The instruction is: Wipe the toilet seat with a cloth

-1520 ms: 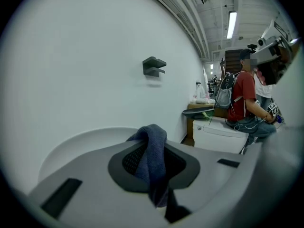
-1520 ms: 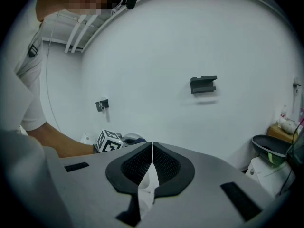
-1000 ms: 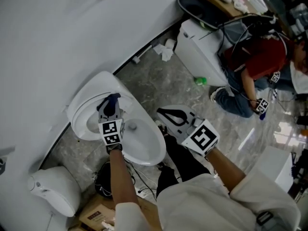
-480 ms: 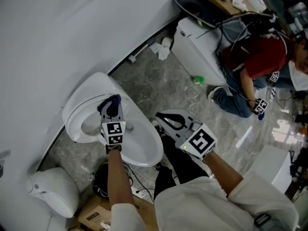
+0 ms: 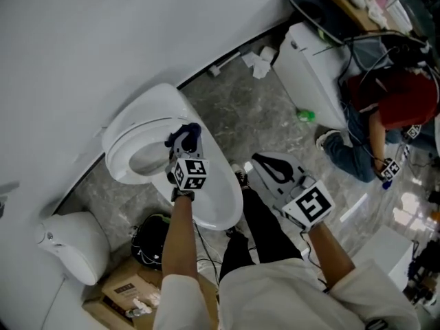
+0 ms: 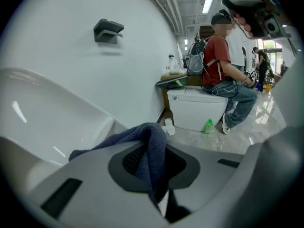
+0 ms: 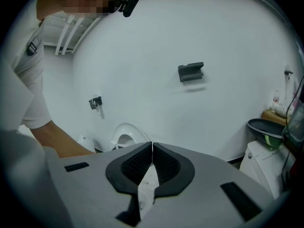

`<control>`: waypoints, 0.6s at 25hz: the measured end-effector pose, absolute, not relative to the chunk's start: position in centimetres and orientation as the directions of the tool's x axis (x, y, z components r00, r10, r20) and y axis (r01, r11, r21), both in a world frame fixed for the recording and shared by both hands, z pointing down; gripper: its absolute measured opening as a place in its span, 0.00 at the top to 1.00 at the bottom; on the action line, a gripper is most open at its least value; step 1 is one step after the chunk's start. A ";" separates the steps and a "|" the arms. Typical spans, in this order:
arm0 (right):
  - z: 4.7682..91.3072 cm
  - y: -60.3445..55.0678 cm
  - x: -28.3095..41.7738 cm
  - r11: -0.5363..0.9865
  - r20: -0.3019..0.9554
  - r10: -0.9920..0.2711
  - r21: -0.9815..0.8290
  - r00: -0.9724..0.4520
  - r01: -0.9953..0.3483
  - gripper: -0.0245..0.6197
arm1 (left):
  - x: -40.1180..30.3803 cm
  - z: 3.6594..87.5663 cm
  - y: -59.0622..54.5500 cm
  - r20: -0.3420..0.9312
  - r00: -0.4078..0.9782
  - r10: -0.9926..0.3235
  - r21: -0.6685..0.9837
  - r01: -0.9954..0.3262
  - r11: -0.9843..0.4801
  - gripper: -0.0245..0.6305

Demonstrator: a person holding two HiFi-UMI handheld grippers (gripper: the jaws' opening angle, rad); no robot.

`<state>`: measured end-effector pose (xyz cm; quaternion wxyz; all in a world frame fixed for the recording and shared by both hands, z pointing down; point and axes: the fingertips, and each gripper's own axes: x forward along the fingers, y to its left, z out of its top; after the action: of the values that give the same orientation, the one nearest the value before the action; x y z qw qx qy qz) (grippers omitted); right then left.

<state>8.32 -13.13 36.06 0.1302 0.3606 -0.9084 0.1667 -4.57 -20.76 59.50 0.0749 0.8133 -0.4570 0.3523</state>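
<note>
My left tongs (image 6: 152, 167) pinch the dark blue terry cloth (image 6: 154, 139), which looks soft, light and limp. It hangs bunched over the toilet seat's (image 5: 121, 147) right rim. My right tongs (image 7: 152, 151) are closed and empty, near me.

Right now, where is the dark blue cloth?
The dark blue cloth sits left of centre in the head view, clamped in the left hand-held gripper over the white oval toilet seat.
</note>
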 end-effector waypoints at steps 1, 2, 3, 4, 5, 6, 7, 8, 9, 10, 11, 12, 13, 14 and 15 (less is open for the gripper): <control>36.4 -13.0 8.5 0.683 0.367 -0.609 -0.209 -0.703 -0.700 0.92 | -4.3 60.0 -20.5 0.649 0.331 -0.685 -0.212 -0.786 -0.580 0.91; 36.8 -12.9 8.7 0.684 0.379 -0.604 -0.207 -0.702 -0.700 0.92 | -4.2 60.4 -20.3 0.656 0.327 -0.680 -0.221 -0.778 -0.588 0.91; 37.2 -12.8 8.7 0.686 0.389 -0.598 -0.204 -0.701 -0.698 0.92 | -4.1 60.9 -20.2 0.664 0.324 -0.674 -0.227 -0.772 -0.594 0.91; 37.5 -12.9 8.6 0.688 0.395 -0.594 -0.204 -0.701 -0.697 0.92 | -4.2 61.3 -20.2 0.671 0.318 -0.670 -0.232 -0.767 -0.598 0.91; 37.8 -12.9 8.4 0.689 0.397 -0.591 -0.205 -0.702 -0.696 0.92 | -4.3 61.7 -20.2 0.678 0.311 -0.666 -0.239 -0.764 -0.599 0.91; 38.1 -12.9 8.3 0.689 0.397 -0.590 -0.208 -0.703 -0.695 0.92 | -4.4 62.1 -20.2 0.684 0.302 -0.664 -0.244 -0.763 -0.599 0.91; 38.3 -13.0 8.3 0.688 0.396 -0.590 -0.210 -0.704 -0.694 0.92 | -4.4 62.5 -20.2 0.689 0.295 -0.662 -0.246 -0.764 -0.597 0.91; 38.5 -13.1 8.3 0.688 0.396 -0.590 -0.210 -0.704 -0.695 0.92 | -4.3 62.9 -20.1 0.693 0.290 -0.660 -0.243 -0.768 -0.593 0.91; 38.7 -13.1 8.4 0.688 0.399 -0.590 -0.208 -0.702 -0.696 0.92 | -4.1 63.3 -20.1 0.698 0.288 -0.656 -0.236 -0.772 -0.590 0.91; 39.0 -13.2 8.6 0.686 0.402 -0.590 -0.207 -0.700 -0.697 0.92 | -3.9 63.8 -20.0 0.703 0.289 -0.650 -0.226 -0.776 -0.589 0.91; 39.3 -13.2 8.7 0.682 0.404 -0.591 -0.211 -0.698 -0.700 0.92 | -3.7 64.3 -19.8 0.709 0.293 -0.641 -0.212 -0.778 -0.591 0.91; 39.7 -13.2 8.9 0.676 0.408 -0.592 -0.219 -0.695 -0.704 0.92 | -3.5 64.8 -19.5 0.718 0.298 -0.629 -0.200 -0.778 -0.596 0.91; 40.2 -13.1 9.0 0.669 0.414 -0.592 -0.228 -0.692 -0.708 0.92 | -3.4 65.4 -19.3 0.728 0.300 -0.616 -0.189 -0.776 -0.601 0.91; 40.6 -13.0 9.1 0.663 0.422 -0.590 -0.234 -0.689 -0.711 0.92 | -3.4 66.0 -19.1 0.738 0.300 -0.605 -0.180 -0.776 -0.605 0.91; 40.9 -13.0 9.2 0.660 0.429 -0.587 -0.238 -0.687 -0.713 0.92 | -3.3 66.6 -18.9 0.746 0.300 -0.594 -0.169 -0.778 -0.605 0.91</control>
<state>9.20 -13.01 40.86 0.1596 0.3621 -0.8970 0.1969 -3.29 -18.93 66.57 0.1129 0.7981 -0.4298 0.4068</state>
